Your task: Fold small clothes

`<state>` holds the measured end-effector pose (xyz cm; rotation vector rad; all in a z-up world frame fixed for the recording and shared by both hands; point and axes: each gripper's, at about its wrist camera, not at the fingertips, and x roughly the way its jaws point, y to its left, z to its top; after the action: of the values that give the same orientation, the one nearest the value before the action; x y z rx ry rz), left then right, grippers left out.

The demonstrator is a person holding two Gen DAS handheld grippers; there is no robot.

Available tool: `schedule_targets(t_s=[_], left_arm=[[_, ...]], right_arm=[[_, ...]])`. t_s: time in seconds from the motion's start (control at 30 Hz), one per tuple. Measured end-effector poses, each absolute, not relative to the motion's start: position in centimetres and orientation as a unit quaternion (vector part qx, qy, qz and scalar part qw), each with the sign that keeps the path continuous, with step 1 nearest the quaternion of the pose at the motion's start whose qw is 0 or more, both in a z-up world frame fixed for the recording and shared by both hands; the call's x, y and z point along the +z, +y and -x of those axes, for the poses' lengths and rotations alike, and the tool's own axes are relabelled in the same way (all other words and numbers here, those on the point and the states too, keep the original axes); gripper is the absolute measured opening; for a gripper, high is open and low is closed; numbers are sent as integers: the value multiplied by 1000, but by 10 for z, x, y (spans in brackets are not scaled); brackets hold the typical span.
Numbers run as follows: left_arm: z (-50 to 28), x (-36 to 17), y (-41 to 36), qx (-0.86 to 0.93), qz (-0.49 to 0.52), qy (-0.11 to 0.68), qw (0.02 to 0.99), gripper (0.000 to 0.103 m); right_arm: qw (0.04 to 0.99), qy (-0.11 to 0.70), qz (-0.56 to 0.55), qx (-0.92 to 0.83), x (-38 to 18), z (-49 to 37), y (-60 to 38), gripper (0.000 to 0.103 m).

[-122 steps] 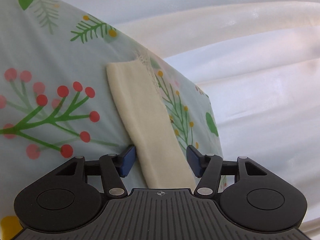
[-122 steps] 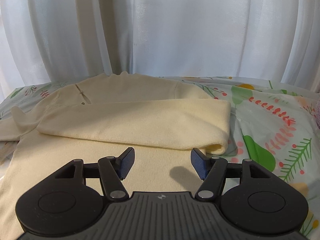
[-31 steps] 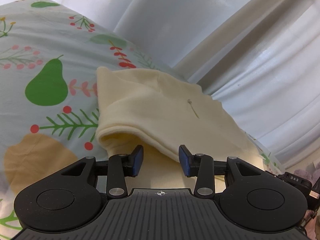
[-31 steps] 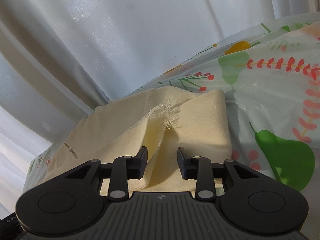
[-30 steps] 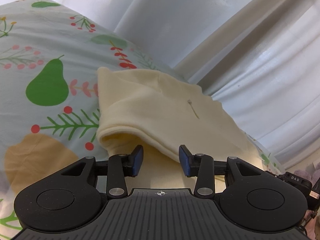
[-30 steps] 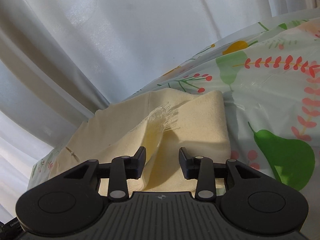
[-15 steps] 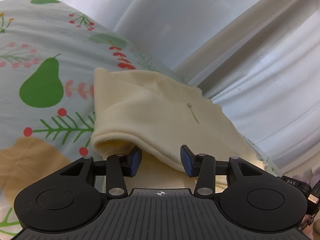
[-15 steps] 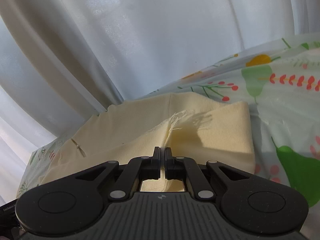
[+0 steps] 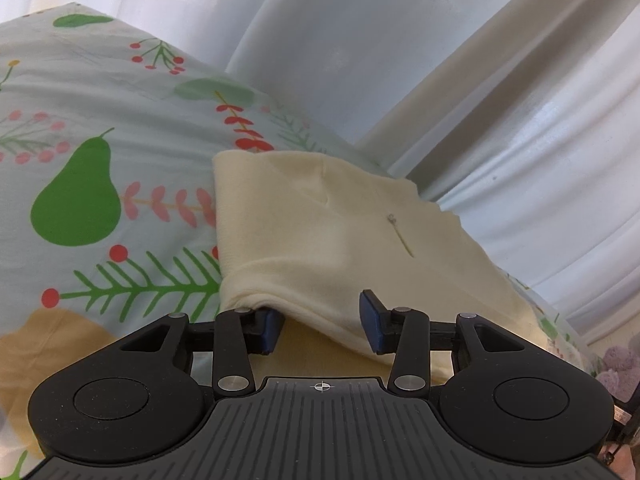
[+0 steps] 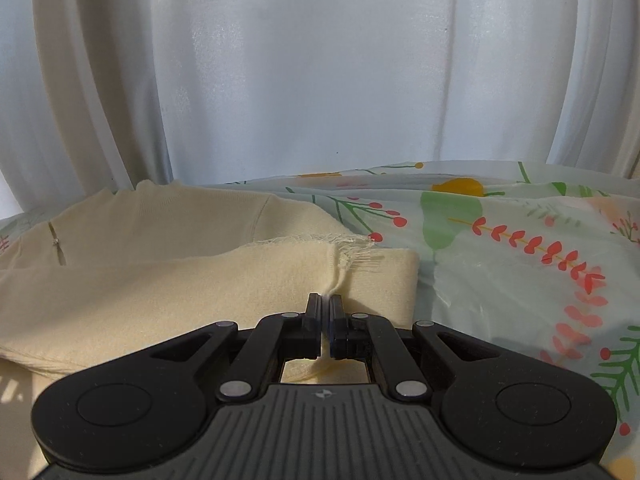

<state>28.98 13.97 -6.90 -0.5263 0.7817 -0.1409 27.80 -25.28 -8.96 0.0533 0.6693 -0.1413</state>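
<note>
The right gripper (image 10: 325,312) is pinched tight on the sweater (image 10: 168,280) fold ahead, seemingly to lift it, while the left gripper (image 9: 320,326) gapes half-wide, the hem lying between its jaws, ungripped.

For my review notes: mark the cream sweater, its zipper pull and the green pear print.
cream sweater (image 10: 200,288), right wrist view, folded top layer
zipper pull (image 9: 392,219), left wrist view, metal tab
green pear print (image 9: 80,200), left wrist view, pear's body

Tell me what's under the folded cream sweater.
The cream sweater lies on a fruit-and-leaf patterned sheet, which shows around it. What lies beneath the sweater's middle is covered.
</note>
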Motion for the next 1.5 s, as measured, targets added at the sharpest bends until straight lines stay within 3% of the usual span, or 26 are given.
schedule_targets(t_s=[0.2,0.23,0.33,0.37,0.6,0.7,0.8,1.07,1.13,1.27,1.33,1.43,1.5], left_arm=[[-286,-70,136,-68,237,377,893,48],[-282,-68,135,-74,235,383,890,51],[-269,-65,133,-115,252,393,877,53],[-266,-65,132,-133,267,394,869,54],[-277,-84,107,-166,324,416,833,52],[-286,-85,101,-159,317,415,838,47],[-295,-82,97,-144,290,418,849,34],[-306,-84,96,-126,233,391,881,34],[-304,-84,97,-130,235,394,879,36],[-293,-72,94,-162,195,415,873,55],[-285,-63,90,-184,165,428,869,55],[-269,-38,87,-221,136,407,876,58],[-266,-24,90,-219,132,380,889,69]], right_arm=[[932,340,-93,-79,-82,-277,-268,5],[927,345,-124,-80,-77,-270,-274,11],[912,344,-218,-59,-66,-245,-287,43],[904,345,-250,-41,-65,-238,-289,45],[810,391,-436,22,-106,-229,-281,44],[802,374,-466,16,-112,-232,-281,33],[816,369,-445,5,-111,-243,-276,6],[849,341,-404,8,-108,-260,-262,6],[846,348,-404,12,-108,-255,-265,6],[843,384,-376,10,-107,-242,-272,10],[845,398,-358,15,-100,-232,-275,11],[875,379,-300,33,-76,-219,-270,15],[901,354,-249,32,-61,-220,-262,15]])
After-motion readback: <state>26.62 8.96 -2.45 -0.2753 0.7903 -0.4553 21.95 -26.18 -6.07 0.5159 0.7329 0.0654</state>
